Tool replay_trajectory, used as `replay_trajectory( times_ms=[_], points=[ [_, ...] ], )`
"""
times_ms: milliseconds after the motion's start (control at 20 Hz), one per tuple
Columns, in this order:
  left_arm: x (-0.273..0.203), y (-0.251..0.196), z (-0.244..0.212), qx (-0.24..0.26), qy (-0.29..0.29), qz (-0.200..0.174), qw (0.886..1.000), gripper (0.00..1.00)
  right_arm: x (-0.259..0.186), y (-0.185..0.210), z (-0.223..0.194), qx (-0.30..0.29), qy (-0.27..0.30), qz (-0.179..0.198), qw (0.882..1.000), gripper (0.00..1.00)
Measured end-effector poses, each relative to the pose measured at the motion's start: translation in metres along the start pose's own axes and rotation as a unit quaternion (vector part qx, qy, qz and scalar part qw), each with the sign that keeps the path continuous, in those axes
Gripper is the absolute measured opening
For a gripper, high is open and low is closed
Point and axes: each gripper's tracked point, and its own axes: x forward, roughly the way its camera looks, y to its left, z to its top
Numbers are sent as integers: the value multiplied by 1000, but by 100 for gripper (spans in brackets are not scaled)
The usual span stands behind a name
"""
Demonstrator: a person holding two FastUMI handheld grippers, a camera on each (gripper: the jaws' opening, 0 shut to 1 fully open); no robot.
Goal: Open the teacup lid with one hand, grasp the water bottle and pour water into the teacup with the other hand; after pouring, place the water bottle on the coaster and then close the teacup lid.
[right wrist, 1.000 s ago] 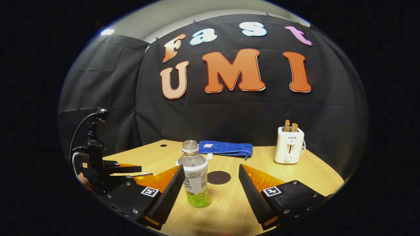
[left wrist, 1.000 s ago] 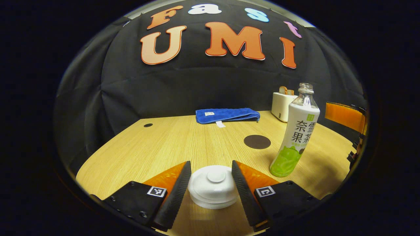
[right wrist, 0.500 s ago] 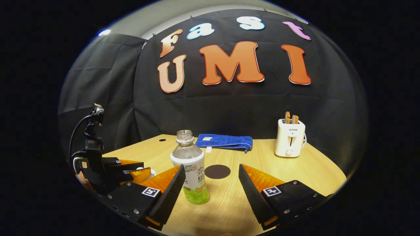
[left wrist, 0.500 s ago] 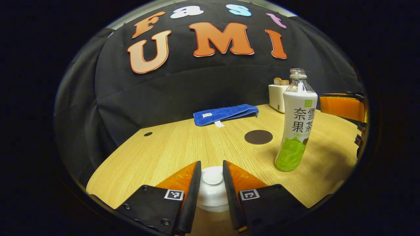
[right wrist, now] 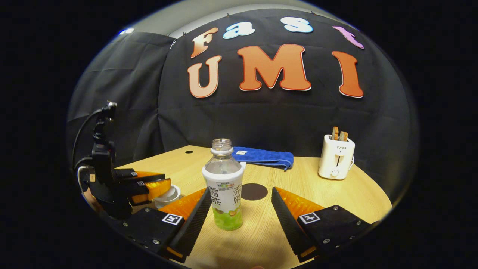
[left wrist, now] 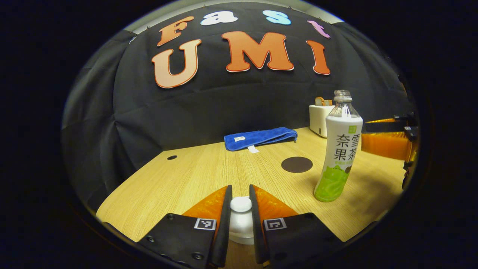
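Note:
The white teacup lid [left wrist: 241,220] lies low in the left gripper view, with my left gripper [left wrist: 240,209] shut on its round knob [left wrist: 241,204]. The cup under the lid is hidden by the fingers. An uncapped bottle [left wrist: 339,149] with a white and green label stands upright to the right. In the right gripper view the same bottle [right wrist: 225,190] stands just ahead between the spread fingers of my open right gripper [right wrist: 241,192], which does not touch it. The dark round coaster [right wrist: 254,191] lies behind the bottle. My left gripper [right wrist: 149,185] and the lid [right wrist: 168,195] appear at the left.
A folded blue towel [left wrist: 260,137] lies at the back of the wooden table [left wrist: 186,179]. A white toaster [right wrist: 336,161] with bread in it stands at the back right. A small hole [left wrist: 172,157] marks the tabletop's far left.
My left gripper's fingers went from wide apart around the lid to shut on its knob. My right gripper has come closer to the bottle, still open.

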Motion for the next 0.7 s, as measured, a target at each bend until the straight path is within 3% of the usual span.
replay_trajectory(
  times_ms=[250, 700],
  points=[
    [-7, 18, 9, -17, -14, 22, 1000, 33, 9, 12, -15, -28, 29, -1, 999, 96],
    [-18, 61, 8, -46, -22, 59, 997, 32, 35, 26, -35, -29, 67, -11, 997, 91]
  ],
)
